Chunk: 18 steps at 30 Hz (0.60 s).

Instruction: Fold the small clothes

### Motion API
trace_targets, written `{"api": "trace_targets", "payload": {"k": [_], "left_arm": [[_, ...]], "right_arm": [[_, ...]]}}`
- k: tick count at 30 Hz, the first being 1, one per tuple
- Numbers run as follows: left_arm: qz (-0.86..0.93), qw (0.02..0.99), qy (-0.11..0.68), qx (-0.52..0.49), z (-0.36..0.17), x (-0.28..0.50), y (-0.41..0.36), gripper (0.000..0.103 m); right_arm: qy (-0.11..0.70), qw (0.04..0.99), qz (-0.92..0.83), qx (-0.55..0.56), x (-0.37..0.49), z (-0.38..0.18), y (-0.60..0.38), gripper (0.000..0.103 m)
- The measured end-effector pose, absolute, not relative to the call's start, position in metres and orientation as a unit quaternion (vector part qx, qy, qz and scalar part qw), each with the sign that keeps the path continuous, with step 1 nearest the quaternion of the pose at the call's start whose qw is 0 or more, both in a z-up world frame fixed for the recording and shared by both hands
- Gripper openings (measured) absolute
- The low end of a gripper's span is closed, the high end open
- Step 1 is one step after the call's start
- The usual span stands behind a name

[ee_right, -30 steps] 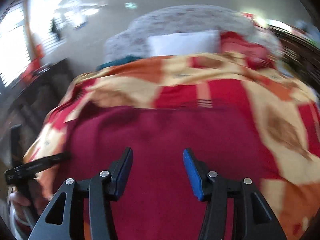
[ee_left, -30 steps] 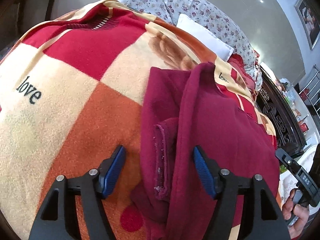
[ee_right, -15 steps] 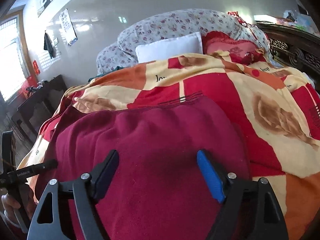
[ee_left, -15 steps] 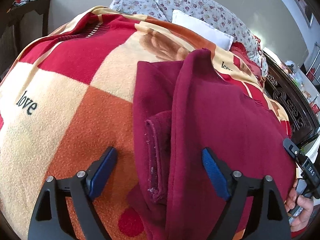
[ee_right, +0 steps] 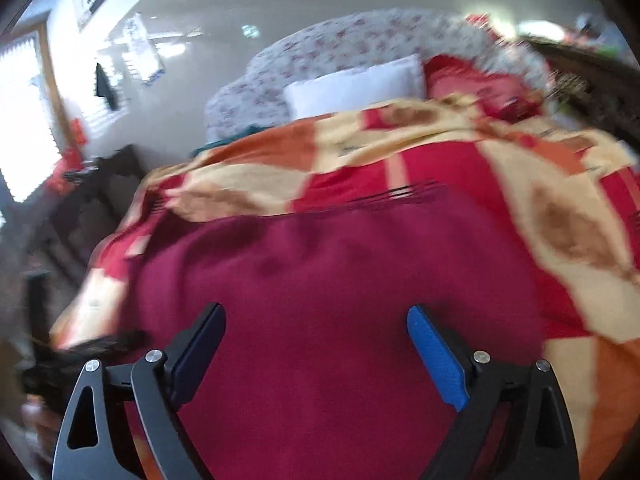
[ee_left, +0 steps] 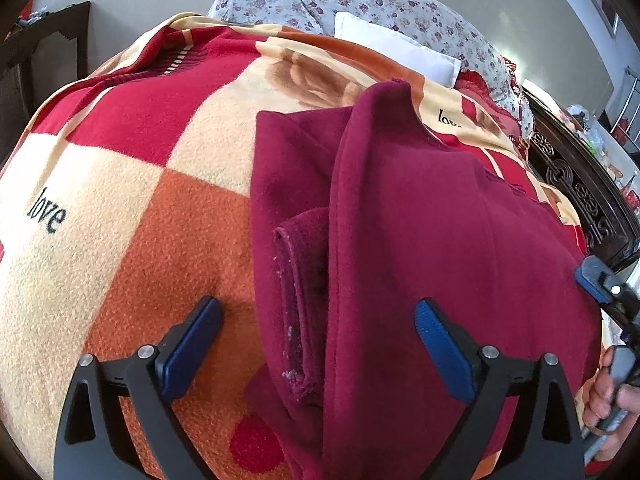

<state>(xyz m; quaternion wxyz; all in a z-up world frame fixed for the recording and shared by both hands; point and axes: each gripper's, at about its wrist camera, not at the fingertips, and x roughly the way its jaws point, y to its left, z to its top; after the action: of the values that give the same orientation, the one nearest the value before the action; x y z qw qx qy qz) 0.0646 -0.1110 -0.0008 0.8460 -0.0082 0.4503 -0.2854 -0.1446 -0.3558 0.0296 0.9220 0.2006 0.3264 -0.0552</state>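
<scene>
A bed carries a checked blanket (ee_left: 132, 184) in red, orange and cream, with the word "love" printed on one cream square. Against the headboard end lean flowered pillows (ee_left: 360, 4) and a white cushion (ee_left: 396, 54). On the blanket lies the maroon garment (ee_left: 420, 220), spread wide with one edge folded over itself and a hemmed flap (ee_left: 298, 300) showing beneath the fold. The left claw (ee_left: 316, 344) hangs over that fold, its jaws opening wide, one blue pad above the blanket and the other above the cloth, pressing on nothing. The right claw (ee_right: 316, 348) hovers above the garment's broad flat part, jaws likewise opening and empty; that view is blurred.
</scene>
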Motion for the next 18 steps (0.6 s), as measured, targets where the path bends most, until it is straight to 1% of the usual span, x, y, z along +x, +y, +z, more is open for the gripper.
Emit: {"api": "trace_targets", "payload": {"k": [1, 6, 10, 13, 16, 18], "left_arm": [[-0.284, 0.845, 0.453, -0.012, 0.000, 0.064, -0.110, 0.097], [-0.285, 0.844, 0.452, -0.043, 0.001, 0.053, -0.091, 0.097], [-0.291, 0.841, 0.450, -0.079, -0.002, 0.045, -0.071, 0.097], [-0.297, 0.835, 0.454, -0.090, -0.002, 0.047, -0.069, 0.097], [-0.303, 0.832, 0.455, -0.090, -0.002, 0.048, -0.069, 0.097], [-0.305, 0.831, 0.456, -0.093, -0.002, 0.049, -0.068, 0.097]], "right_arm": [[0.346, 0.917, -0.042, 0.195, -0.132, 0.032, -0.342, 0.096], [0.388, 0.912, 0.021, 0.131, -0.071, 0.052, -0.278, 0.096], [0.420, 0.903, 0.036, 0.080, -0.017, 0.060, -0.231, 0.095], [0.442, 0.893, 0.044, 0.070, 0.011, 0.057, -0.210, 0.095], [0.485, 0.872, 0.044, 0.045, 0.038, 0.043, -0.194, 0.095], [0.496, 0.867, 0.033, 0.037, 0.048, 0.037, -0.193, 0.095]]}}
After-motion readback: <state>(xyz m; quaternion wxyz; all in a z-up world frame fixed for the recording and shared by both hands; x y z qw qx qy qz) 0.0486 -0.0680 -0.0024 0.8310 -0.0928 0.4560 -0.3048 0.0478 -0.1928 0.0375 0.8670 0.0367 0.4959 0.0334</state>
